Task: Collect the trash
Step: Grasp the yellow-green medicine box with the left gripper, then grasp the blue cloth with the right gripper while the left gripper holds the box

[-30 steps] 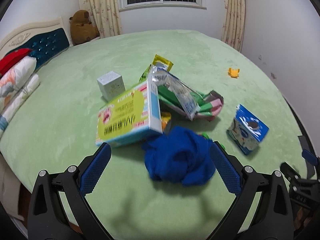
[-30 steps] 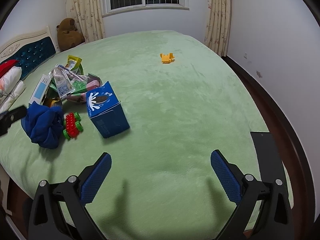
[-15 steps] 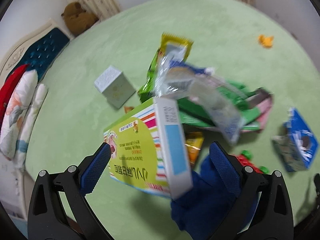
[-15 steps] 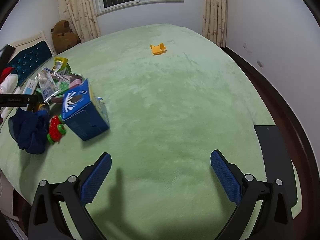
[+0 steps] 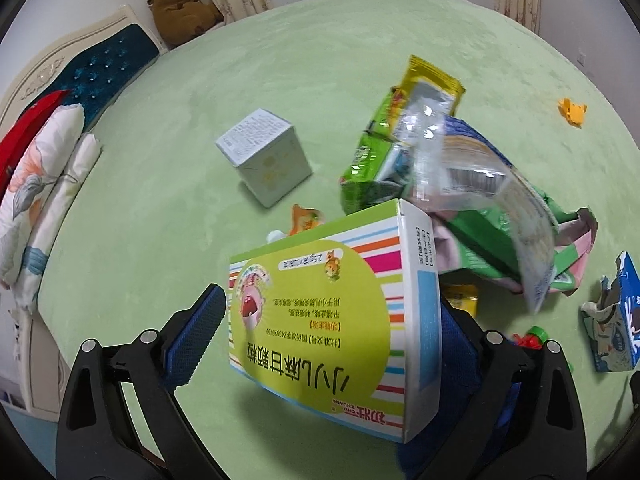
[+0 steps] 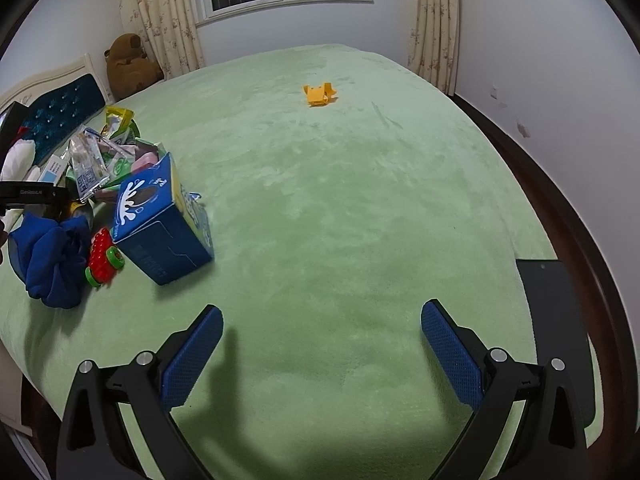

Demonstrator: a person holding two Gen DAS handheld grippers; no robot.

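A green-and-yellow striped medicine box (image 5: 320, 320) lies tilted on the green bed cover, leaning on a blue cloth (image 5: 452, 420). My left gripper (image 5: 326, 332) is open and straddles the box, one pad on each side. I cannot tell whether the pads touch it. Behind the box is a heap of crumpled wrappers (image 5: 460, 184), with a torn blue milk carton (image 5: 616, 328) to the right. In the right wrist view, my right gripper (image 6: 322, 320) is open over bare cover. The carton (image 6: 160, 220) and the wrappers (image 6: 100, 156) are to its far left.
A small white box (image 5: 266, 156) stands left of the wrappers. A red-and-green toy (image 6: 104, 256) lies between the cloth and the carton. An orange scrap (image 6: 319, 94) lies far out on the cover. Pillows (image 5: 40, 184) and a plush bear (image 6: 130, 62) sit at the headboard. A dark panel (image 6: 556, 320) stands off the bed's right edge.
My left gripper has moved forward and down from in front of the blue cloth to straddle the striped box. The right gripper has shifted only slightly and is still open.
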